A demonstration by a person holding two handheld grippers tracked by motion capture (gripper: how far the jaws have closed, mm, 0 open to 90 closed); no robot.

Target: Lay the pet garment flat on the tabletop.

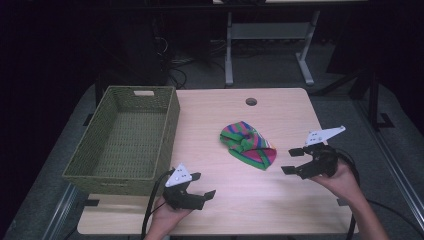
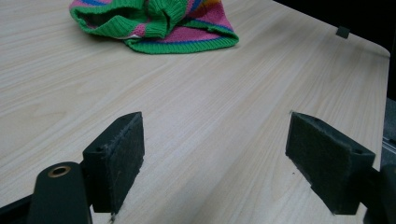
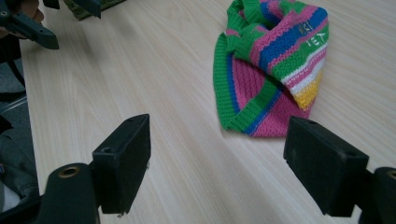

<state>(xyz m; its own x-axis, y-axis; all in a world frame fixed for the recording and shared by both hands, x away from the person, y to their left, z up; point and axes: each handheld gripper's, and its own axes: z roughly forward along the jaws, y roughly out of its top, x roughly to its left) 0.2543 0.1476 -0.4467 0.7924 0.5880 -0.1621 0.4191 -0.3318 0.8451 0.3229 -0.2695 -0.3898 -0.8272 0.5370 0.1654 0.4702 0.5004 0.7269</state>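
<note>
- Hat [image 1: 248,145], striped knit, lies crumpled near the middle of the desk [image 1: 240,200].
- Right gripper [image 1: 294,160] at its 3 o'clock, fingers spread, empty.
- Left gripper [image 1: 202,185] at its 7 o'clock, fingers spread, empty.
- Basket [image 1: 90,170] at 9 o'clock.

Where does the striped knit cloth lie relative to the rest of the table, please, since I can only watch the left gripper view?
Observer: The striped knit cloth lies near the middle of the table, crumpled, with nothing holding it.
Operator: Thank you. Is there a container anywhere?
Observer: Yes, a green woven basket stands on the table's left part, apart from the cloth.
Operator: And where is the other gripper?
Observer: The right gripper sits to the right of the cloth with its jaws apart, pointed toward it and not touching it.
Operator: And mine?
Observer: The left gripper is open too, near the table's front edge by the basket's near corner.
</note>
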